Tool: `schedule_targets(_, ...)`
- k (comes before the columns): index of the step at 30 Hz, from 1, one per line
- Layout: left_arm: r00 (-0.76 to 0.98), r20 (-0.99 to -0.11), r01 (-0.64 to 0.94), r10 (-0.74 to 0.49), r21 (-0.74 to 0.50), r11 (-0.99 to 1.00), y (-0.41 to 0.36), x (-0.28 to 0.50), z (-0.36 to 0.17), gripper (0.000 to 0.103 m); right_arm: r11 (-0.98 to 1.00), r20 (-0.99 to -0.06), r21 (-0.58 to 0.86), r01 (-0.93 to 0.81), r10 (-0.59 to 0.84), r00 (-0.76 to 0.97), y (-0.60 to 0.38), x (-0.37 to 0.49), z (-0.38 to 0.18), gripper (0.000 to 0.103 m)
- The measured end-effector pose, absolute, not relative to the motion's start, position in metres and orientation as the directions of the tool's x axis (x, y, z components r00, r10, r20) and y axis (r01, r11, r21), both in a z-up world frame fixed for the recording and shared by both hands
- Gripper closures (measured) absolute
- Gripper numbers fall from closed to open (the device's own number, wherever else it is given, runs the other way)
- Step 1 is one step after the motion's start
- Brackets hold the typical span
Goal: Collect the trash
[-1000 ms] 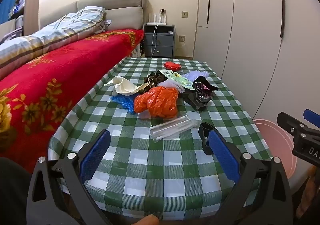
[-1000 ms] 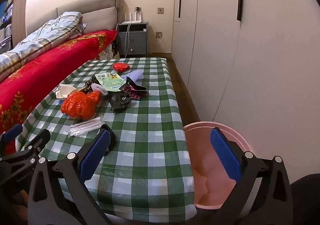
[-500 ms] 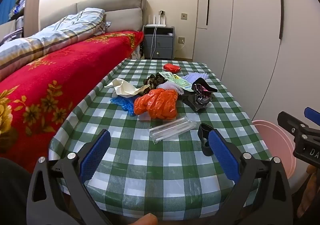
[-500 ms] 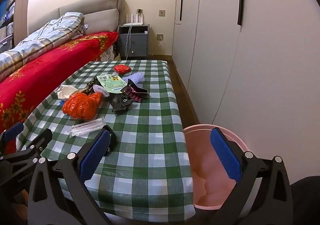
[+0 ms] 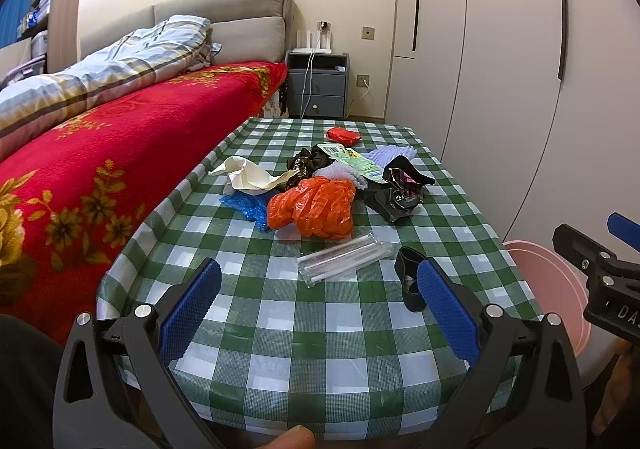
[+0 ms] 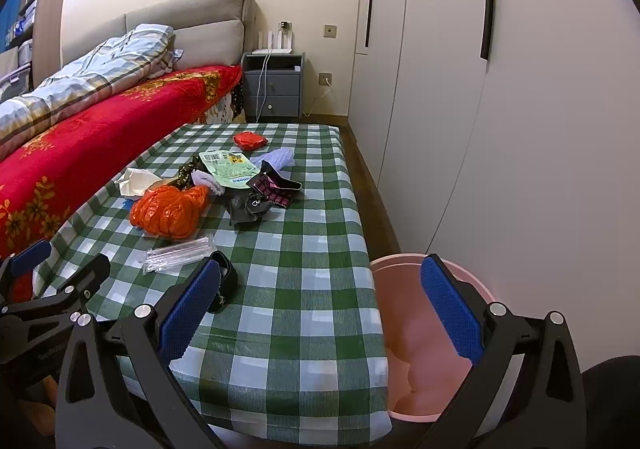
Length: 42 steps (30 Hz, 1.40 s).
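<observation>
Both the left gripper [image 5: 318,305] and the right gripper [image 6: 320,305] are held wide and empty near the checked table [image 5: 288,313], trash [image 5: 312,205] being heaped farther along it, a pink bin [image 6: 400,313] right.

Trash pile [image 5: 320,193] lies ahead of the fingers: orange bag [image 5: 314,207], clear wrapper [image 5: 344,259] nearer; pink bin [image 6: 416,333] sits under the right fingers.

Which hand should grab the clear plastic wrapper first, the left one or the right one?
Probably the left. The left tool is open and points almost straight at the clear plastic wrapper. The right tool, also open, sits more toward the pink bucket.
</observation>
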<state>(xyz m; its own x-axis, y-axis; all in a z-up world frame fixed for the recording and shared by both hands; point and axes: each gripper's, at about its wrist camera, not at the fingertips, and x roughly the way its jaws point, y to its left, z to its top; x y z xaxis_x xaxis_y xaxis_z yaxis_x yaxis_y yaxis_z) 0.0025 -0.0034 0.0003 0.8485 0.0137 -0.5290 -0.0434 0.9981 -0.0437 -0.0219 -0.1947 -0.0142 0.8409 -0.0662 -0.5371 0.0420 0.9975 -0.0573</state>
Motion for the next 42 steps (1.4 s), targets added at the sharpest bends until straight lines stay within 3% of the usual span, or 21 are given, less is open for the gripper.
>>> schedule_targets(42, 0.849, -0.528, -0.042, 0.01, -0.05, 0.998, -0.0027, -0.0018, 0.0042, 0.008, 0.997, -0.524, -0.057, 0.042, -0.066, 0.849, -0.1905, -0.0272, -0.012, 0.007)
